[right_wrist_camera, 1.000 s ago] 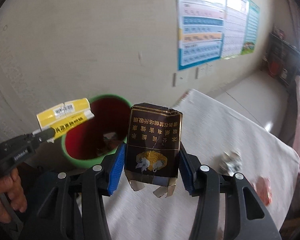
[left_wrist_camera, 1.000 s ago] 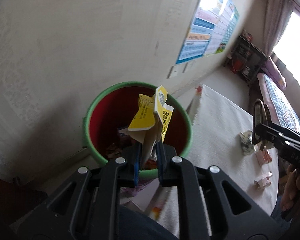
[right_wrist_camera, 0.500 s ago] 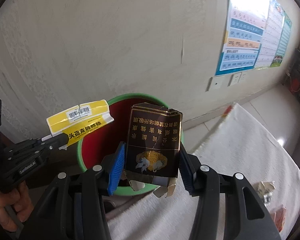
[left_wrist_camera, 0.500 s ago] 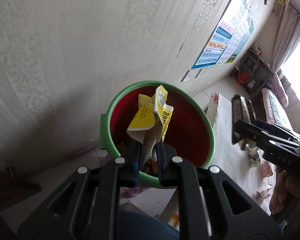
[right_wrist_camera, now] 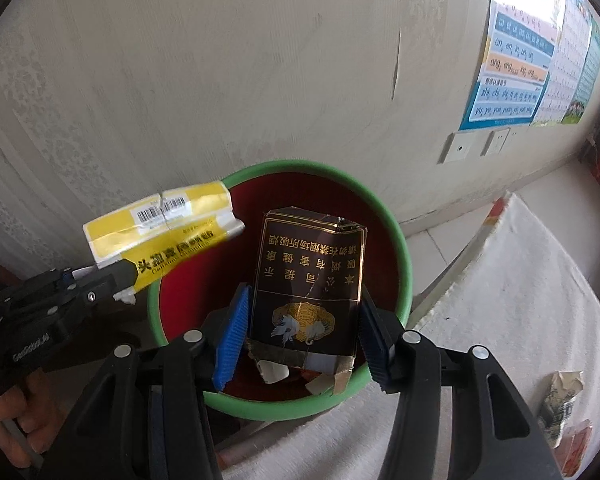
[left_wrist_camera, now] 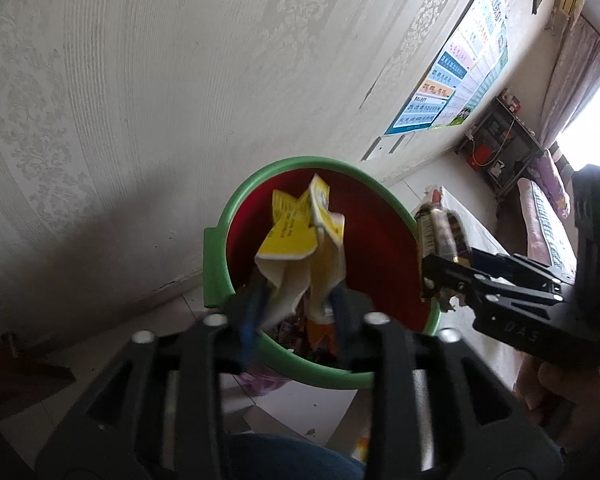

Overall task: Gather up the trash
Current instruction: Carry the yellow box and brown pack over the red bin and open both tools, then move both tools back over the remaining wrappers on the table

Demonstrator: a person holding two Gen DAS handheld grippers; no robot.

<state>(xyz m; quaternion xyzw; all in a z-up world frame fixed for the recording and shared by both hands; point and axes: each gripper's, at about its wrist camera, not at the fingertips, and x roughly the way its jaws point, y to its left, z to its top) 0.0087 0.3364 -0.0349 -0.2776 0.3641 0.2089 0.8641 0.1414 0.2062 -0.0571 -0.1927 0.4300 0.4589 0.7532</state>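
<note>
Left wrist view: the green bin [left_wrist_camera: 220, 248] with a red inside fills the middle of the frame, standing against the patterned wall [left_wrist_camera: 140, 100]. Wrappers and scraps lie at its bottom, low in the frame. The left gripper [left_wrist_camera: 296, 312] hangs over the bin's near rim; its jaws are opening, and the crumpled yellow carton [left_wrist_camera: 300, 236] stands loose between them, over the bin's mouth, with gaps showing beside the blue pads. At the right of the frame the right gripper [left_wrist_camera: 444, 276] reaches in above the bin's right rim with a dark cigarette pack [left_wrist_camera: 440, 232] between its fingers.

Right wrist view: the same bin sits in the centre, its rim [right_wrist_camera: 404, 248] partly covered by the pack. The right gripper's jaws are opening too; the pack stands upright between the blue pads [right_wrist_camera: 230, 340], with a slim gap on the left side, directly above the red interior. At left the left gripper carries the yellow carton over the bin's left rim. A white cloth [right_wrist_camera: 520, 280] spreads at the right, with crumpled litter [right_wrist_camera: 560, 400] on it in the lower right corner.
</note>
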